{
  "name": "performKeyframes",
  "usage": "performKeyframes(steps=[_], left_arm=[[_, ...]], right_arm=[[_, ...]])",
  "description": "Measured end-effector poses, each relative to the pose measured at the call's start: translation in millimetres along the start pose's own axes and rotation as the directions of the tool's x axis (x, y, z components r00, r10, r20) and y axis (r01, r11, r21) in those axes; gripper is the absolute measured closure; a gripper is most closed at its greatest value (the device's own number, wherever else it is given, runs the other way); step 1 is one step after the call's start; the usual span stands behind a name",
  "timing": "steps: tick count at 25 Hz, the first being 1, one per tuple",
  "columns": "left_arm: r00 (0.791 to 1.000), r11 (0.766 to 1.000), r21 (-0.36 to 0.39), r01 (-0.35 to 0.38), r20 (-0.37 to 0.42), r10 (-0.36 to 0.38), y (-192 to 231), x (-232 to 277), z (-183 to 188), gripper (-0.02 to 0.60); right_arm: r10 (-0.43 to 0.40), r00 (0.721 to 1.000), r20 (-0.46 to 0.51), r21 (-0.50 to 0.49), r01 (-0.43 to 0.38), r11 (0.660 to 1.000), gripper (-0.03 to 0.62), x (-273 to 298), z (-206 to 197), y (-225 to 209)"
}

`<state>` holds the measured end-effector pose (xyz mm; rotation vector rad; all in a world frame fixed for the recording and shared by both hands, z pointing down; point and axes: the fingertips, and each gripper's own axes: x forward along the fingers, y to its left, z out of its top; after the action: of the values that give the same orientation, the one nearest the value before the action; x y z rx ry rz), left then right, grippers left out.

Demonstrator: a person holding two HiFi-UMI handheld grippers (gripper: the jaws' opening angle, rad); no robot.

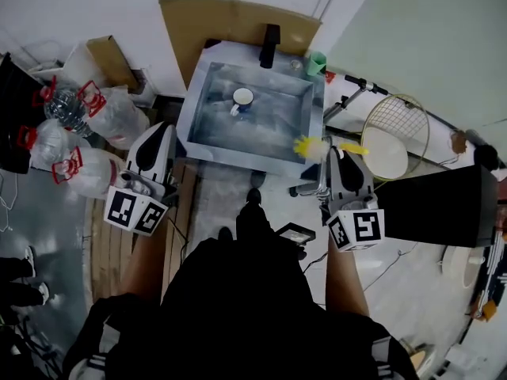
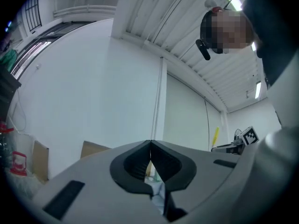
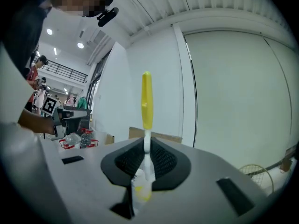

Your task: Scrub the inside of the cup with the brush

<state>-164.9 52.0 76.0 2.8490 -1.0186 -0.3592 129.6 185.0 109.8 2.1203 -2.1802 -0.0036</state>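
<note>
A white cup with a blue side (image 1: 242, 100) lies in the metal sink (image 1: 202, 125) at the top centre of the head view. My left gripper (image 1: 162, 131) hovers before the sink's left front corner. It is shut (image 2: 150, 147) with nothing between its jaws and points up at the wall. My right gripper (image 1: 341, 153) is at the sink's right front corner, shut on a yellow brush (image 1: 310, 146). In the right gripper view the brush's white neck is pinched between the pads (image 3: 147, 148) and its yellow handle (image 3: 146, 101) stands upright.
A black faucet (image 1: 269, 46) and a green cup (image 1: 317, 62) sit at the sink's back edge. Large water bottles (image 1: 95, 117) crowd the floor to the left. A round wire guard (image 1: 396, 137) and a black box (image 1: 440, 204) stand to the right.
</note>
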Motion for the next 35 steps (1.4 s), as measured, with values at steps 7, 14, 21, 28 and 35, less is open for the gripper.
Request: performKeyframes(steps=[7, 14, 21, 28, 35], left_arm=[[0.998, 1.000, 0.005, -0.001, -0.065, 0.002, -21.6, -69.8, -32.7, 0.565], [0.995, 0.997, 0.074, 0.005, -0.095, 0.002, -72.1, -116.8, -52.3, 0.565], [0.997, 0.999, 0.033, -0.022, -0.078, 0.025, -155.5, -156.5, -53.4, 0.565], [0.991, 1.000, 0.006, -0.026, -0.131, 0.026, -255.4, -194.2, -76.1, 0.565], [0.980, 0.999, -0.015, -0.049, -0.196, 0.045, -302.9, -228.5, -94.9, 0.565]], right_arm=[[0.041, 0.999, -0.031, 0.060, -0.039, 0.997, 0.546, -47.9, -26.5, 60.1], [0.091, 0.996, 0.011, 0.052, -0.092, 0.994, 0.546, -96.4, -26.4, 81.1], [0.177, 0.983, 0.043, 0.061, -0.180, 0.982, 0.546, -173.3, -33.9, 74.5], [0.182, 0.983, 0.019, 0.082, -0.183, 0.980, 0.546, -273.3, -66.3, 46.3], [0.183, 0.983, -0.007, 0.102, -0.181, 0.978, 0.546, -327.7, -86.0, 39.8]])
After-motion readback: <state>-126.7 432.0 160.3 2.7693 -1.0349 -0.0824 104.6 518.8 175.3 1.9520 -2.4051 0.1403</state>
